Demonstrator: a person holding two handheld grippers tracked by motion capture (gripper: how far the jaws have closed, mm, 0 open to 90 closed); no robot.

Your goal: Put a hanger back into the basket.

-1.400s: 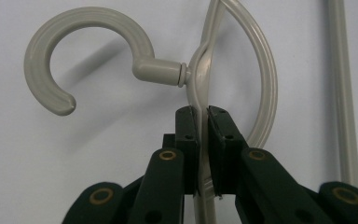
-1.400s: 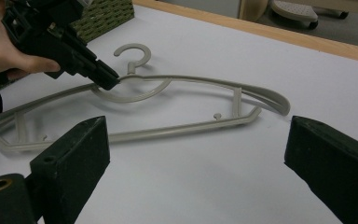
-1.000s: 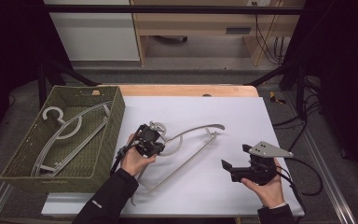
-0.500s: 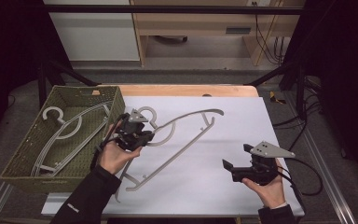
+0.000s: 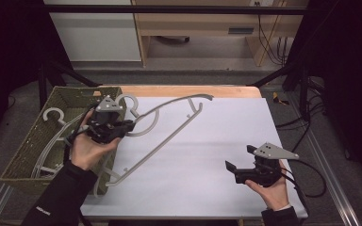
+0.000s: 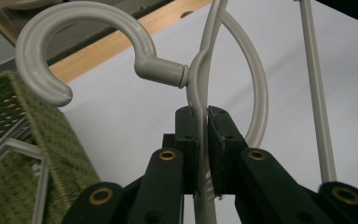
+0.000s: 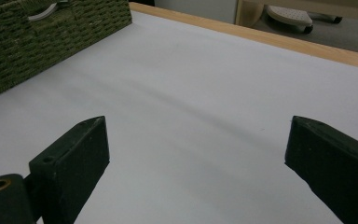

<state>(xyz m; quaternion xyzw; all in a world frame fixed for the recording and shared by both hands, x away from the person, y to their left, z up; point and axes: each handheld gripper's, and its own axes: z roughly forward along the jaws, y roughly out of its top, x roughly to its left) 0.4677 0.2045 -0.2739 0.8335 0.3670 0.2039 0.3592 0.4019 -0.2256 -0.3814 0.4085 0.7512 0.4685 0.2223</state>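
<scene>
A grey plastic hanger (image 5: 160, 140) is held off the white table top, its hook (image 5: 129, 101) near the basket's right rim. My left gripper (image 5: 122, 127) is shut on the hanger just below the hook. In the left gripper view the jaws (image 6: 202, 121) pinch the hanger's neck (image 6: 200, 88), and the hook (image 6: 74, 28) curls up to the left. My right gripper (image 5: 239, 157) rests low over the table's right front and is open. Its jaws (image 7: 203, 158) stand wide apart over bare white surface.
A green woven basket (image 5: 82, 89) stands at the table's left edge with other grey hangers (image 5: 52, 115) inside. Its wall (image 7: 37, 42) is at the upper left of the right gripper view. The wooden table edge (image 7: 261, 37) runs along the back.
My left gripper has carried the hanger leftward and back, up to the basket's right rim. The right gripper has stayed where it was, still open.
</scene>
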